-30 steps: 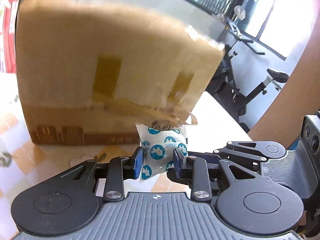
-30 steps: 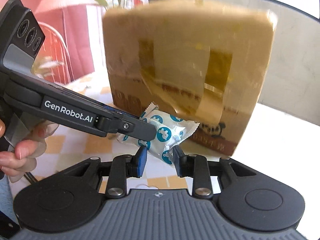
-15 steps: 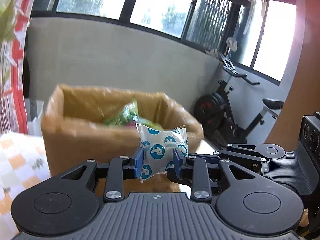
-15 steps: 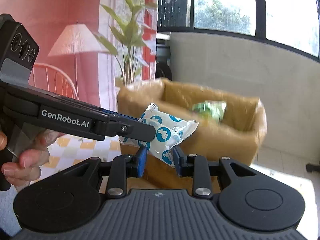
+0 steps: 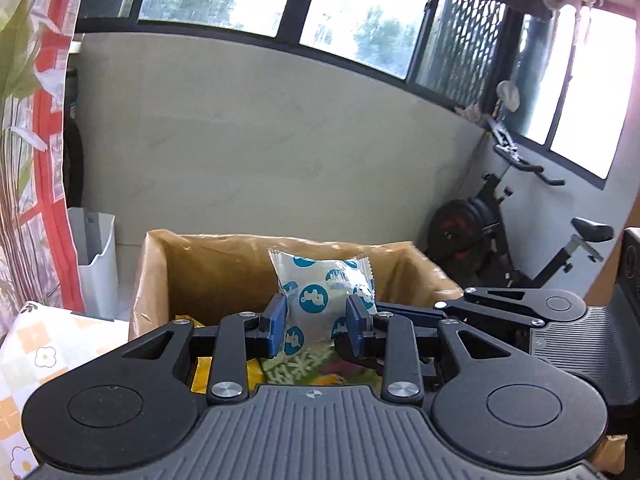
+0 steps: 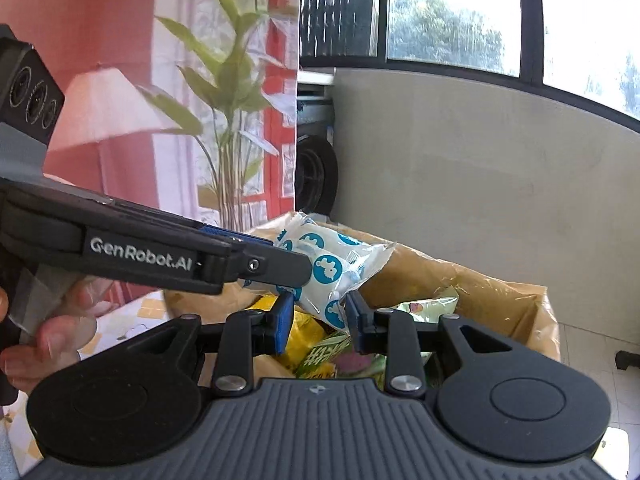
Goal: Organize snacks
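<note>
While both pinch one white blue-dot snack pack [image 5: 320, 292], left claw [image 6: 294, 268] reads "GenRobot.AI", right claw [image 6: 318, 316] unmarked, above box [image 6: 460, 280].

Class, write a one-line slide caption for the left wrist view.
Left hand-held gripper holds a white snack packet with blue dots over an open cardboard box.

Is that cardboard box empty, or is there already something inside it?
Not empty. The cardboard box is open at the top, and colourful snack packets, yellow and green, lie inside. How full it is cannot be told.
</note>
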`<state>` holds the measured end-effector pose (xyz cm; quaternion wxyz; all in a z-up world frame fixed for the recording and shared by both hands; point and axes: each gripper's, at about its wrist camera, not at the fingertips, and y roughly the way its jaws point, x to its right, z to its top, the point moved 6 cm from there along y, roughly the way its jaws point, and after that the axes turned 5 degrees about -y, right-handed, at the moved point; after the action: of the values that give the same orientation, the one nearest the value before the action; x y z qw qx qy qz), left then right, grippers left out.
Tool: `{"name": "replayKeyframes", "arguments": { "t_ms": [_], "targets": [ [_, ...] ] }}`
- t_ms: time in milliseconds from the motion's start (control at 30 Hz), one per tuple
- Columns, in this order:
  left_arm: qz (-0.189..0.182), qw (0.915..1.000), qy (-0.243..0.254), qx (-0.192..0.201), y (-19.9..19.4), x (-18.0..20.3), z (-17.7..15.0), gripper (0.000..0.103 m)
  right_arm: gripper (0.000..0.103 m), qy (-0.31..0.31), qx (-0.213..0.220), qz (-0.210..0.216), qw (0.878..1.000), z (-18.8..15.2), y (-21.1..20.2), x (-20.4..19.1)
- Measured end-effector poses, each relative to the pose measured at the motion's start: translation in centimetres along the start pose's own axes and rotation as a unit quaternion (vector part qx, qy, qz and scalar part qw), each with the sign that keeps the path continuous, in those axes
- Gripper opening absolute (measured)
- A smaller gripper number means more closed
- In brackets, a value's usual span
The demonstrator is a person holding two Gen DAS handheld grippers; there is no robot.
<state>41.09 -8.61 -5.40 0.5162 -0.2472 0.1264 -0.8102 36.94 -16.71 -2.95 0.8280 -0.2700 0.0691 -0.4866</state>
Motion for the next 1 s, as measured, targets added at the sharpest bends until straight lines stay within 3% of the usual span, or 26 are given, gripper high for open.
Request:
{"name": "replayKeyframes", "arguments": {
  "t_ms": [267, 400, 467, 567, 633, 833, 1000],
  "targets": [
    [0.023, 0.9994, -0.020, -0.014, 1.6, -2.2, -0.4, 0.035, 0.031, 0.014, -0.029, -0.022, 0.999, -1.0, 3.0, 0.7],
    [0.042, 0.9990, -0.015, -0.004, 0.1, -2.8, -0.1, 0.061, 0.032, 0.036, -0.031, -0.048, 0.998, -1.5, 2.3, 1.5],
    [0.047, 0.9989, -0.005, 0.004, -0.7, -2.7, 0.3, 0.069, 0.036, 0.043, -0.030, -0.060, 0.997, -1.3, 1.6, 1.9],
    [0.067, 0.9975, 0.012, 0.022, -2.8, -2.2, 1.2, 0.081, 0.052, 0.062, -0.018, -0.072, 0.995, -0.8, -0.2, 2.4],
    [0.078, 0.9960, 0.021, 0.038, -4.4, -1.6, 1.9, 0.089, 0.075, 0.082, -0.004, -0.076, 0.994, -0.5, -1.8, 2.7],
    [0.111, 0.9892, 0.065, 0.071, -9.3, 1.4, 3.0, 0.091, 0.095, 0.109, 0.021, -0.093, 0.990, 0.4, -6.9, 2.4],
    [0.127, 0.9827, 0.093, 0.097, -13.2, 3.5, 2.7, 0.095, 0.099, 0.116, 0.035, -0.113, 0.986, 0.8, -11.6, 1.4]
  ]
}}
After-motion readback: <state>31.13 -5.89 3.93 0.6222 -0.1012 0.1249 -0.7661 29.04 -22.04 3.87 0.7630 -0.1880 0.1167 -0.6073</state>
